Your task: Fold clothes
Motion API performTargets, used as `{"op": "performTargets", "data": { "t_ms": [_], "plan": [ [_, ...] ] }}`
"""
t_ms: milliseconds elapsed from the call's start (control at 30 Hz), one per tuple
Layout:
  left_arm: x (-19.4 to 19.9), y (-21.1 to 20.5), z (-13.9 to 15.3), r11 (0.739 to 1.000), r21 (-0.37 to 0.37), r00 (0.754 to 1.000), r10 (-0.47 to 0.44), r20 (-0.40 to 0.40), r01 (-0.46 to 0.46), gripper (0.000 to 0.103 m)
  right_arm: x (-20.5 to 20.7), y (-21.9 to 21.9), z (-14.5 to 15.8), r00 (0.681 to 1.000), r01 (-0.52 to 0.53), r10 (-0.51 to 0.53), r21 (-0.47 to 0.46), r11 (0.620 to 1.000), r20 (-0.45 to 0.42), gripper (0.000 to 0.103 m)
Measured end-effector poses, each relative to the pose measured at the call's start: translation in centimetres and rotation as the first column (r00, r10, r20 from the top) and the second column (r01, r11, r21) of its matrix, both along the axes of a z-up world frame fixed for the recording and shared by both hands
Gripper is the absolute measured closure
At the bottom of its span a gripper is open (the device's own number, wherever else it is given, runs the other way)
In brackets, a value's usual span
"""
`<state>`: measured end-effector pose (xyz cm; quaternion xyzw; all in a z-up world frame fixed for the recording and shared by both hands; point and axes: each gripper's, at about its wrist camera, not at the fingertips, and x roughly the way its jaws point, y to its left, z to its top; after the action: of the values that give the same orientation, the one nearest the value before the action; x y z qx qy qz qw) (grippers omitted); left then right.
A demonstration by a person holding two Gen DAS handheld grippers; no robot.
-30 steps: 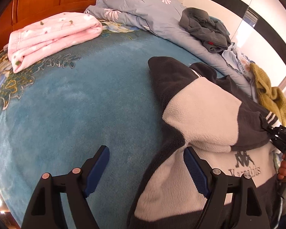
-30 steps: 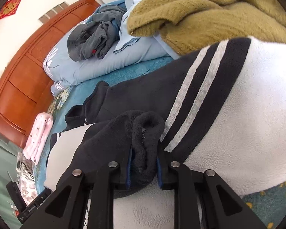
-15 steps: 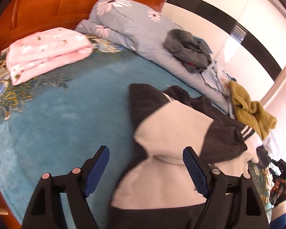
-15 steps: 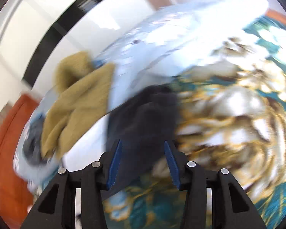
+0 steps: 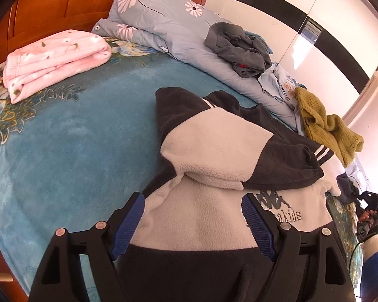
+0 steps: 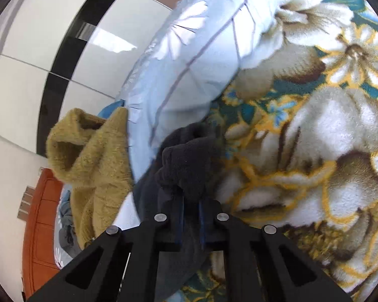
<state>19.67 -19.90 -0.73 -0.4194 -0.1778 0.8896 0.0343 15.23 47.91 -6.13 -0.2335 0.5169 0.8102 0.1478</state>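
Note:
A black and cream fleece sweatshirt (image 5: 209, 216) lies on the blue bedspread (image 5: 70, 151), one sleeve (image 5: 239, 156) folded across its chest. My left gripper (image 5: 194, 224) is open and empty, just above the sweatshirt's lower body. My right gripper (image 6: 190, 206) is shut on the dark cuff (image 6: 189, 161) of the other sleeve, out to the side over the flowered blanket. In the left wrist view the right gripper (image 5: 368, 203) shows at the far right edge, holding that cuff.
A folded pink blanket (image 5: 55, 60) lies at the back left. A grey flowered duvet (image 5: 168, 25) runs along the far side with a grey garment (image 5: 239, 47), a light blue shirt (image 5: 279, 80) and a mustard sweater (image 5: 325, 128) piled on it. A wooden headboard (image 5: 50, 7) stands behind.
My right gripper let go of the first sleeve on the chest, swung out to the side, and shut on the other sleeve's cuff. My left gripper drew back a little and stayed open.

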Motion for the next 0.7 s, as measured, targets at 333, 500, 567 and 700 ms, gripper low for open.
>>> {"op": "performTargets", "data": {
  "t_ms": [333, 500, 567, 700],
  "plan": [
    [1.2, -2.8, -1.0, 0.995, 0.078, 0.998, 0.059, -0.001, -0.059, 0.021, -3.6, -18.1, 18.6, 0.844, -0.368, 0.486, 0.414, 0.832, -0.226, 0.094],
    [2.2, -4.9, -1.0, 0.988, 0.112, 0.994, 0.106, -0.015, -0.103, 0.021, -6.5, -32.5, 22.2, 0.662, -0.536, 0.723, 0.551, 0.640, -0.196, 0.094],
    [2.6, -5.9, -1.1, 0.985, 0.125, 0.992, 0.124, -0.017, -0.121, 0.021, -7.1, -38.4, 21.9, 0.596, -0.583, 0.788, 0.591, 0.557, -0.155, 0.094],
    [3.3, -7.7, -1.5, 0.977, 0.149, 0.987, 0.158, -0.014, -0.154, 0.021, -8.5, -49.0, 17.4, 0.485, -0.684, 0.874, 0.617, 0.389, -0.013, 0.094]
  ]
}}
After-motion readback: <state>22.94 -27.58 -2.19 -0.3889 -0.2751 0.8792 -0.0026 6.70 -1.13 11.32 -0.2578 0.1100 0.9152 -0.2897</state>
